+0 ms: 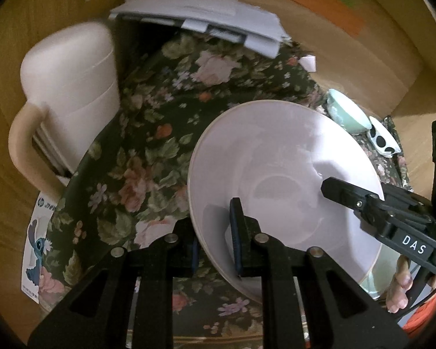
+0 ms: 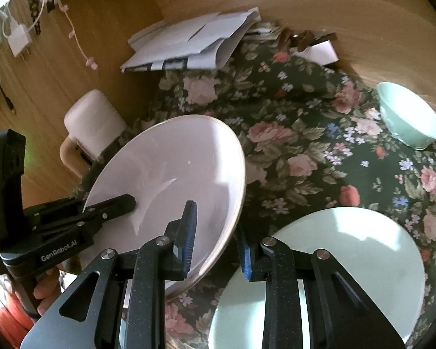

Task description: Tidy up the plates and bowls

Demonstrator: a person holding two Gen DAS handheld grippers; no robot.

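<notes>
Both tongs pinch one white plate. Left wrist view: left gripper (image 1: 215, 244) pinches the near rim of the white plate (image 1: 276, 157), one blue pad inside, one under the rim; plate tilted above the floral tablecloth (image 1: 148, 133). Right gripper (image 1: 334, 189) clamps the same plate's right edge, fingers of the person's hand (image 1: 398, 290) below it. Counted: one mint bowl (image 1: 346, 113), one spotted bowl (image 1: 383, 142) beside it, one cream jug (image 1: 69, 99), one paper stack (image 1: 206, 20).

Right wrist view: right gripper (image 2: 218, 238) nips the plate's (image 2: 174, 160) rim; left gripper (image 2: 122, 202) holds its far-left edge (hand (image 2: 46, 290) on the handle). One mint plate (image 2: 348, 261) lies flat below, one mint bowl (image 2: 407, 116) well apart.
</notes>
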